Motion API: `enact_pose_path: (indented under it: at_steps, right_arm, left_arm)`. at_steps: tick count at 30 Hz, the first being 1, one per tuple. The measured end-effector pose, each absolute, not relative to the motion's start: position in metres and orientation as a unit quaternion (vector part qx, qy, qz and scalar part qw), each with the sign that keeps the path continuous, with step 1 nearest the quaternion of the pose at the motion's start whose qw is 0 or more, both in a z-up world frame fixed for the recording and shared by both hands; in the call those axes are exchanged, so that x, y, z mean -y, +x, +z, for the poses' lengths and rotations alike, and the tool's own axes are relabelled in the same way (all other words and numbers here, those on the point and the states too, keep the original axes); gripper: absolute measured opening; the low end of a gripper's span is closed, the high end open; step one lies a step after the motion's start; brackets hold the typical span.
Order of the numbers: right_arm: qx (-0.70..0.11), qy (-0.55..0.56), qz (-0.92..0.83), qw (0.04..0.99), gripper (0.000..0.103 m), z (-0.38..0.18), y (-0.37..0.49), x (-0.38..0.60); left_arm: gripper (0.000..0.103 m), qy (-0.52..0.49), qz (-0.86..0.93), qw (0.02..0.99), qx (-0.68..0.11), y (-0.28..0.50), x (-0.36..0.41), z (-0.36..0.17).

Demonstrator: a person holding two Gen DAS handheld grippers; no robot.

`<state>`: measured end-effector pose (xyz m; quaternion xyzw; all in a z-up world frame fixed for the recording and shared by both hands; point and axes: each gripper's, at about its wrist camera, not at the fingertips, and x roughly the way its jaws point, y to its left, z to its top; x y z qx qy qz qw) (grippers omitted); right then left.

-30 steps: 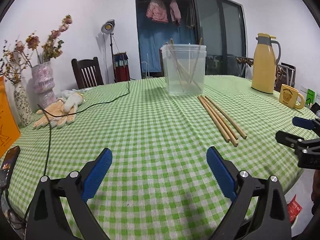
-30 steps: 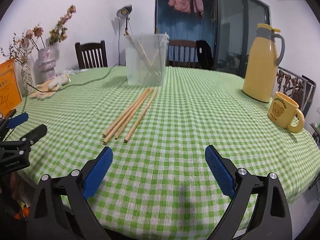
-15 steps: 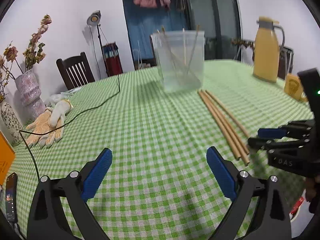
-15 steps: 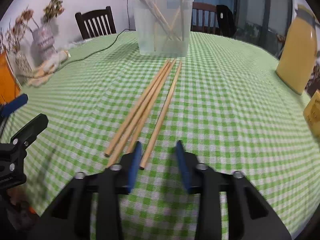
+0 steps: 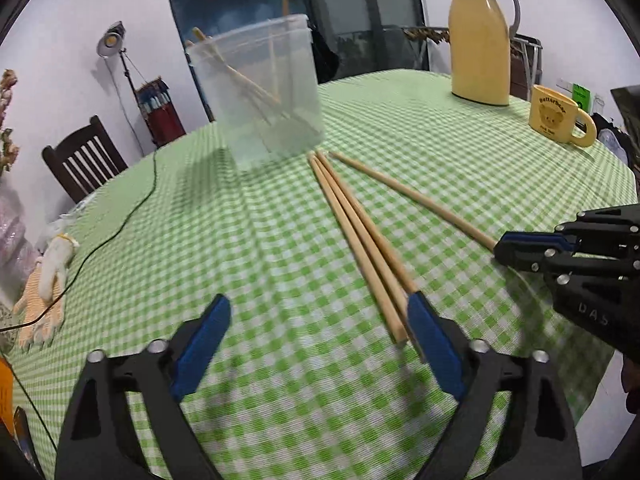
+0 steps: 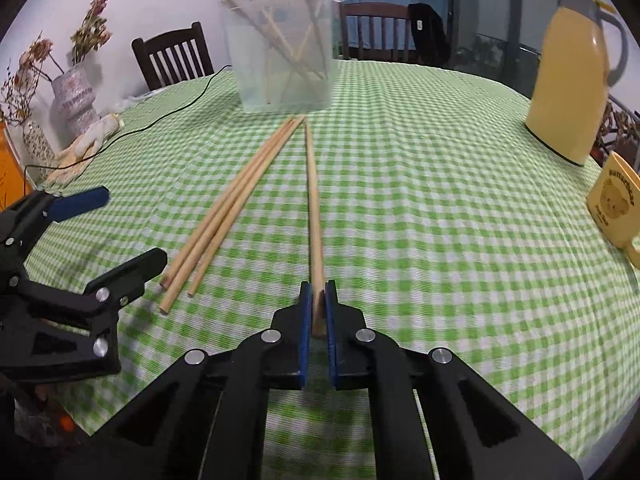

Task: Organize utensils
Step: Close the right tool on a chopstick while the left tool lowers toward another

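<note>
Wooden chopsticks lie on the green checked tablecloth (image 6: 440, 200). My right gripper (image 6: 315, 300) is shut on the near end of one chopstick (image 6: 313, 200), which points toward a clear plastic container (image 6: 282, 46) holding several chopsticks. It also shows in the left wrist view (image 5: 516, 246), closed on that chopstick (image 5: 408, 196). Three more chopsticks (image 6: 228, 208) lie together to the left. My left gripper (image 5: 320, 320) is open, its right finger beside their near ends (image 5: 368, 256). The container (image 5: 256, 88) stands behind them.
A yellow thermos (image 6: 572, 76) and yellow mug (image 6: 616, 208) stand at the right. A black cable (image 5: 132, 208) and work gloves (image 5: 44, 288) lie at the left, near vases (image 6: 74, 96). Chairs (image 6: 172, 58) stand behind the table.
My right gripper has closed on one chopstick and swung it away from the other three. My left gripper has moved forward and right, up to the three chopsticks' near ends.
</note>
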<state>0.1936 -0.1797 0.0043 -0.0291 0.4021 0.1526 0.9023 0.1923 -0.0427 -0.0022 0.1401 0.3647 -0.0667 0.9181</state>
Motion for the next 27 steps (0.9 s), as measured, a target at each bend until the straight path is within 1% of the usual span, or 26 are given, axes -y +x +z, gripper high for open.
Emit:
enact_pose_path:
  at_steps: [2, 10, 18, 22, 25, 27]
  right_arm:
    - [-0.401, -0.024, 0.153, 0.903, 0.007, 0.004, 0.194, 0.183]
    - [-0.391, -0.017, 0.163, 0.906, 0.007, 0.004, 0.189, 0.19]
    - [-0.387, -0.014, 0.171, 0.906, 0.007, 0.004, 0.188, 0.192]
    - [-0.387, -0.014, 0.172, 0.906, 0.007, 0.004, 0.187, 0.194]
    - [-0.387, -0.016, 0.171, 0.906, 0.007, 0.004, 0.187, 0.194]
    - [-0.386, -0.021, 0.17, 0.906, 0.007, 0.004, 0.186, 0.193]
  left_arm:
    - [0.072, 0.145, -0.065, 0.915, -0.371, 0.195, 0.043, -0.006]
    - [0.071, 0.097, -0.068, 0.905, -0.41, 0.206, 0.041, -0.008]
    - [0.071, 0.107, -0.068, 0.902, -0.412, 0.207, 0.052, -0.008]
    - [0.072, 0.119, -0.063, 0.901, -0.413, 0.207, 0.05, -0.01]
    - [0.067, 0.116, -0.054, 0.899, -0.418, 0.206, 0.037, -0.012]
    - [0.054, 0.109, -0.045, 0.9, -0.42, 0.203, 0.024, -0.012]
